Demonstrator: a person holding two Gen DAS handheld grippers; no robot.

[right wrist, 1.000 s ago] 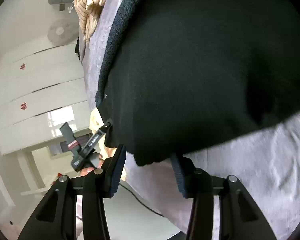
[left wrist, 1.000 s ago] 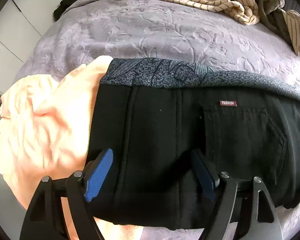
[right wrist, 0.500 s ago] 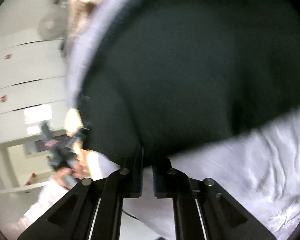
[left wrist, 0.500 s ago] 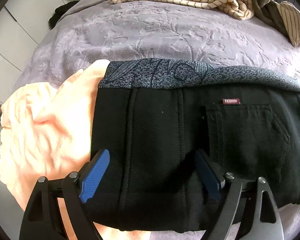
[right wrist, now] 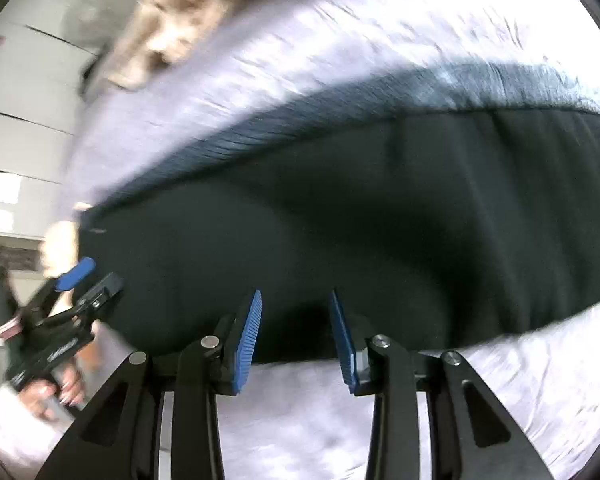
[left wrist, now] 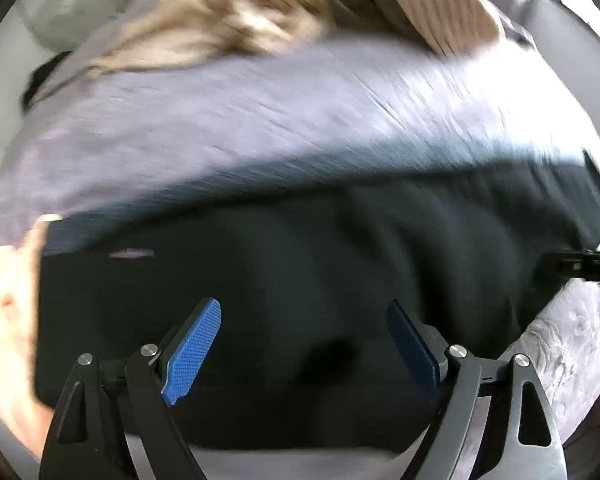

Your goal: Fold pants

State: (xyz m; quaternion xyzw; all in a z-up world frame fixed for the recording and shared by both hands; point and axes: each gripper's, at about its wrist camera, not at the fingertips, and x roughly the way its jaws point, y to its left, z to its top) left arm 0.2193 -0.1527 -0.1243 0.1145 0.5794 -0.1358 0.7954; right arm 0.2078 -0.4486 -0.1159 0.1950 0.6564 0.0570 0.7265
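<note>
The black pants (left wrist: 300, 280) lie folded on the lilac bedspread (left wrist: 220, 120), with a grey patterned garment's edge (left wrist: 340, 168) showing along their far side. My left gripper (left wrist: 304, 312) is open, its blue pads over the near part of the pants, holding nothing. My right gripper (right wrist: 296, 300) is open at the pants' near edge (right wrist: 340, 240), empty. The left gripper also shows at the left of the right wrist view (right wrist: 80, 284). Both views are blurred by motion.
A peach garment (left wrist: 4, 300) lies left of the pants. A beige striped garment (left wrist: 260, 12) is heaped at the far side of the bed. White cupboards (right wrist: 20, 100) stand beyond the bed's left edge.
My left gripper has swung right along the pants; the peach garment slid to the frame's left edge. My right gripper was shut half a second ago and is now open, and turned to face the pants.
</note>
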